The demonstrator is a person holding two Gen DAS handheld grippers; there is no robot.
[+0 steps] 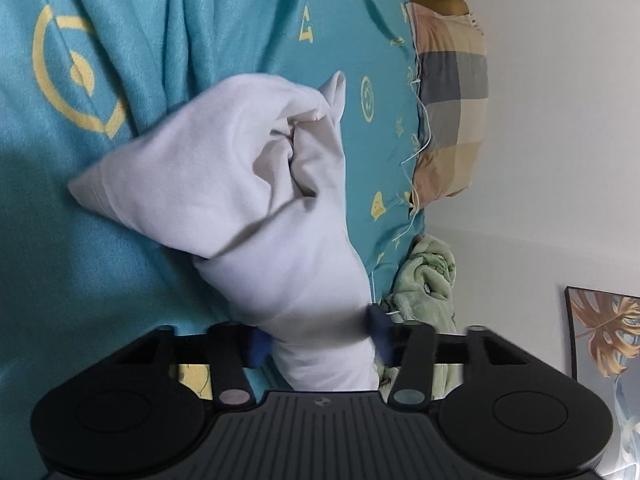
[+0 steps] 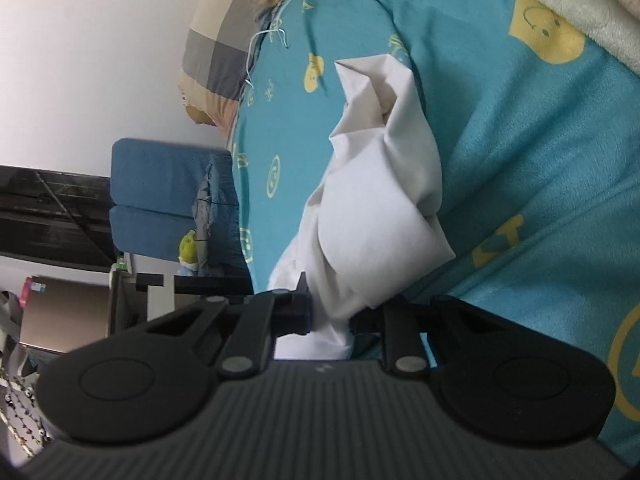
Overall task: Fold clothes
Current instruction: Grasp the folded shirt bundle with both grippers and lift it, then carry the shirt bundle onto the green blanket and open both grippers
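Note:
A white garment [image 1: 248, 184] hangs bunched and twisted over the teal bedspread [image 1: 80, 240]. My left gripper [image 1: 318, 342] is shut on a thick wad of it, and the cloth fans out ahead of the blue fingertips [image 1: 378, 326]. In the right wrist view the same white garment [image 2: 376, 208] is pinched at another part by my right gripper [image 2: 330, 316], which is shut on it. Folds trail away from the jaws toward the bed. The rest of the garment's shape is hidden in its own creases.
The teal bedspread [image 2: 520, 160] has yellow smiley prints. A checked pillow [image 1: 452, 92] lies at the bed's end by a white wall. A green fleece blanket [image 1: 428, 280] sits beside it. A blue chair [image 2: 160, 200] and a dark desk [image 2: 48, 216] stand off the bed's side.

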